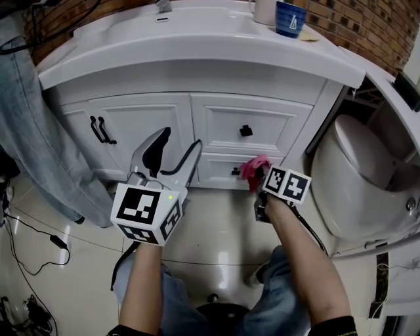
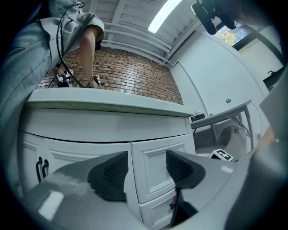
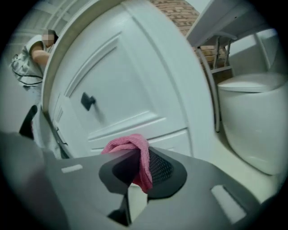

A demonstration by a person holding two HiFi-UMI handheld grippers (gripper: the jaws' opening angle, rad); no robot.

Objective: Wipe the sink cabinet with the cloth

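Cloth [image 3: 129, 144], pink and bunched, is pinched between the closed jaws of the right gripper [image 3: 141, 169], with a loose fold standing up above them. It is held close against the lower drawer [image 1: 220, 169] towards the right edge of the sink cabinet [image 1: 151, 125] front, below the upper drawer [image 1: 223, 121] with its dark knob; whether the cloth is touching the drawer face cannot be told. The left gripper [image 1: 180, 141] is held off the cabinet front near its middle, jaws wide apart with nothing between them. A white toilet [image 1: 354, 177] is seen just beyond the cabinet's right edge, and a blue cup [image 1: 289, 18] stands at the back right corner of the top. For the wipe to be done well, the loose fold, not the hard jaw tips, would probably need to be pressed flat on the panel, so that the paint is not scraped. Strokes could be run along the raised mouldings and into their grooves, and carried around the knobs. The grip would best be kept firm, since a bunched cloth may be dragged out by friction. The free gripper may be kept clear of the door handles.
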